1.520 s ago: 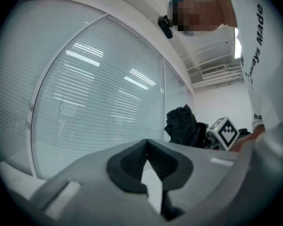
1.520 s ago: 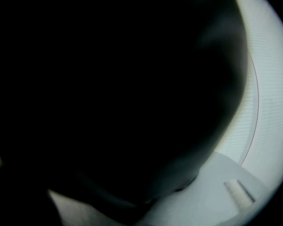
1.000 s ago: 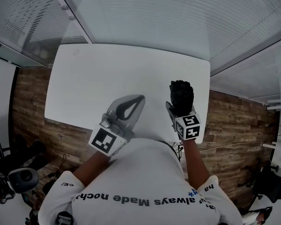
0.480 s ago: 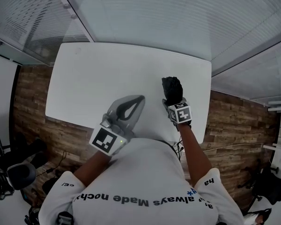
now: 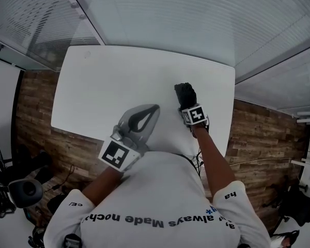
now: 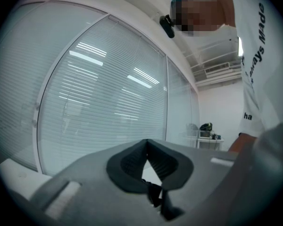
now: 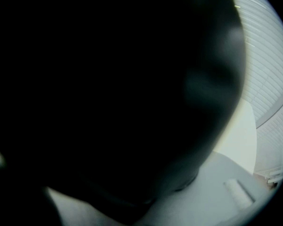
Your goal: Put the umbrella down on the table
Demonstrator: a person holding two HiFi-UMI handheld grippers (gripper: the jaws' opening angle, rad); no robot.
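In the head view a black folded umbrella [image 5: 185, 94] is over the right part of the white table [image 5: 119, 81], and my right gripper [image 5: 187, 103] is shut on it, pointing steeply down. Whether the umbrella touches the tabletop I cannot tell. The right gripper view is almost filled by the umbrella's [image 7: 108, 88] dark mass, with a strip of table [image 7: 238, 135] at the right. My left gripper [image 5: 153, 109] hangs near the table's front edge, close to my body, shut and with nothing in it. In its own view the left gripper's [image 6: 147, 142] tips meet.
Glass partition walls with blinds [image 5: 196, 19] run behind and beside the table. Wooden floor [image 5: 36, 112] shows on both sides. A black office chair [image 5: 20, 192] stands at the lower left. The table's right edge [image 5: 230, 112] is close to my right hand.
My right gripper has sunk toward the table with the umbrella and tipped further down, shifting a little left in the head view. The left gripper has kept still.
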